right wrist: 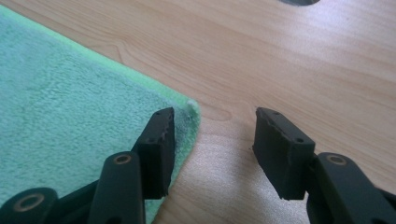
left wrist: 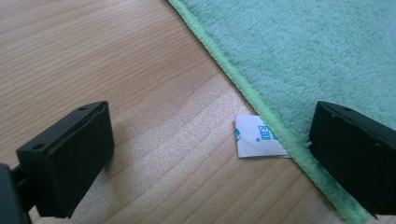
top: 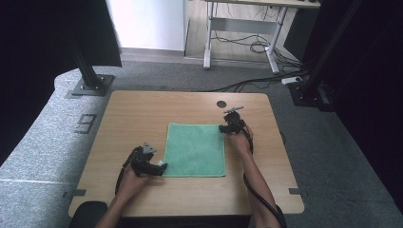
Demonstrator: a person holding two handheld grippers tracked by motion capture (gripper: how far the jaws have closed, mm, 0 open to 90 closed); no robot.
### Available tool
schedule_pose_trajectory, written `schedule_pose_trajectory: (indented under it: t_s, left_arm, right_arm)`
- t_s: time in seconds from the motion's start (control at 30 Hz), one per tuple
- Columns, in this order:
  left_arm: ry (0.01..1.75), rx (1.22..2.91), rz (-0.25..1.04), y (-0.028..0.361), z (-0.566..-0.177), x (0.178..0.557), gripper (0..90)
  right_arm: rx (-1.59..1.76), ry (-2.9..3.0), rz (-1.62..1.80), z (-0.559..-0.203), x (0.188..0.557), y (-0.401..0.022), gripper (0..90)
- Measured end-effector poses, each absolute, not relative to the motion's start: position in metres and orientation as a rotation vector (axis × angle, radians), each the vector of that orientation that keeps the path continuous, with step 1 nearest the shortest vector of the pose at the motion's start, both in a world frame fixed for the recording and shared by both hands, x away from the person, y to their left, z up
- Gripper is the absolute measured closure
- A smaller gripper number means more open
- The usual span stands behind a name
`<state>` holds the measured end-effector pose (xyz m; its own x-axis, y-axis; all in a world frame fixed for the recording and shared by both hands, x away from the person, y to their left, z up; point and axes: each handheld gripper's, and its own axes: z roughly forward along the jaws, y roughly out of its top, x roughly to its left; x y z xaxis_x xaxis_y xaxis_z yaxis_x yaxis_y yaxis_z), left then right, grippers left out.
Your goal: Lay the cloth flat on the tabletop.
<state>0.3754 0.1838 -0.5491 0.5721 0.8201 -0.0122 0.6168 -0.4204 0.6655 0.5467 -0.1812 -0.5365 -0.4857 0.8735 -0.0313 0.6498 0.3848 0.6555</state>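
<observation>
The square green terry cloth (top: 195,150) lies flat in the middle of the light wooden table (top: 133,114), its edges roughly square to the table's sides. A small white care label (left wrist: 258,136) sticks out from under its near left corner.

The right gripper (top: 231,127) sits at the cloth's far right corner (right wrist: 190,108). In the right gripper view its jaws stand parted: one over the cloth just inside the hem, the other over bare wood, with the corner tip just ahead of the gap and nothing pinched. The left gripper (top: 157,168) waits at the near left corner, jaws spread wide, one over bare wood and the other over the hem (left wrist: 243,88), with the label lying between them. Neither gripper is holding anything.

The work appears to be taking opposite corners for a fold. The main risk on the right is that the jaws close short of the corner and slide off the thin hem, or catch only its tip so it slips out on lifting. On the left, the jaws could nip the label alone rather than the cloth. A jaw pressed too low could scrape the wood and push the cloth into a wrinkle. Lifting one corner before the other is secure would drag the cloth askew.

A dark round hole (top: 221,104) lies in the table beyond the right gripper, clear of the cloth.
</observation>
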Motion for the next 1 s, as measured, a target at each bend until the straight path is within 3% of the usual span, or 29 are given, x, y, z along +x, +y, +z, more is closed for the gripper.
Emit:
schedule_pose_trajectory:
  t_s: [0.3,0.53,0.8,1.0]
  left_arm:
    - [1.142,2.177,0.419,0.184,-0.549,0.375,0.6]
    - [1.143,2.177,0.419,0.184,-0.549,0.375,0.6]
    - [1.143,2.178,0.418,0.184,-0.549,0.375,0.6]
    - [1.145,2.177,0.428,0.183,-0.549,0.375,0.6]
  right_arm:
    - [1.386,2.240,0.883,-0.540,0.553,-0.191,43.4]
    - [1.343,2.251,0.936,-0.531,0.538,-0.191,37.7]
    - [1.258,2.350,0.958,-0.521,0.467,-0.188,33.5]
    - [1.177,2.429,0.878,-0.536,0.411,-0.183,32.8]
